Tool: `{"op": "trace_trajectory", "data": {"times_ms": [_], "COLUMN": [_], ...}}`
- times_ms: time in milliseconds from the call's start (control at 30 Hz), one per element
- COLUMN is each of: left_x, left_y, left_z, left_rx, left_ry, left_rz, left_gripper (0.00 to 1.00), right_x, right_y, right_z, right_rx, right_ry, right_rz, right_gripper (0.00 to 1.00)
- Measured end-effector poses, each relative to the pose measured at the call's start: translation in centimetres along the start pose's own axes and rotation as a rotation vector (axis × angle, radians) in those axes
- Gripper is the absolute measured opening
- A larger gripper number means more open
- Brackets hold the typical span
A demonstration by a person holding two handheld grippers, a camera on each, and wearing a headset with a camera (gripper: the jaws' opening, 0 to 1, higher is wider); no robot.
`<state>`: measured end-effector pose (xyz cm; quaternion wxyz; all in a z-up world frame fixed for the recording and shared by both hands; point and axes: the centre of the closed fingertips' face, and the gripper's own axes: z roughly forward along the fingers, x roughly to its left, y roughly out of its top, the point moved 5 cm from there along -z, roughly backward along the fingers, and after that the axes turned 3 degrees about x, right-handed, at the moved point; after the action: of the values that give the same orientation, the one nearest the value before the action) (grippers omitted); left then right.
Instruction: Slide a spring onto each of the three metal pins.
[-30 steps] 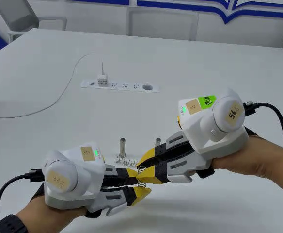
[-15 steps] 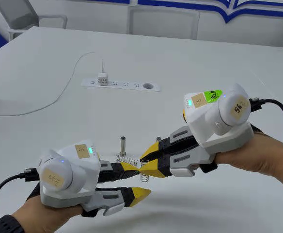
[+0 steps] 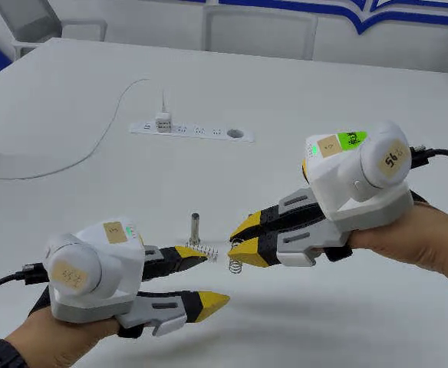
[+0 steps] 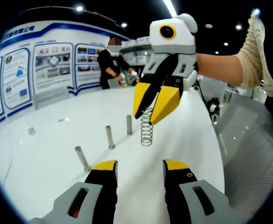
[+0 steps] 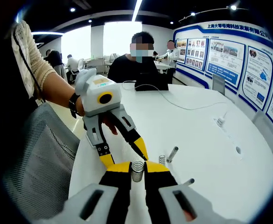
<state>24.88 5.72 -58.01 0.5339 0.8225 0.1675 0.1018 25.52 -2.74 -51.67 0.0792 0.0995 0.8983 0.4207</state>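
Shiny metal wire spring [image 3: 237, 263], dull gry metal pin [image 3: 196, 228], smooth matt wht table [image 3: 301, 100], left claw [image 3: 216, 275] tips glossy plastic

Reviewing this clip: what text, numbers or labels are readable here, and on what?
"95", handwritten: end sticker on the right tongs.
Matching sticker on the left tongs: scrawl, unreadable.
Green label: too small to read.
Wall banner: Chinese characters, too blurred.

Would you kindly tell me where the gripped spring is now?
In the head view, the spring hangs clamped in the right hand-held gripper, centre frame, just right of the upright pin.
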Motion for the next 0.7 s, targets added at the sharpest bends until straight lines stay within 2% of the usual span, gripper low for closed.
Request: {"op": "trace_trajectory", "data": {"times_ms": [700], "left_x": [2.0], "left_y": [-0.9], "left_z": [-1.3], "left_rx": [-0.005], "left_ry": [0.077], "left_rz": [-0.042], "left_gripper": [0.51], "right_x": [-1.7], "right_y": [0.1], "right_z": [-1.1], "right_rx": [-0.016], "right_ry": [-0.054], "right_rz": [0.028], "right_gripper": [0.11]}}
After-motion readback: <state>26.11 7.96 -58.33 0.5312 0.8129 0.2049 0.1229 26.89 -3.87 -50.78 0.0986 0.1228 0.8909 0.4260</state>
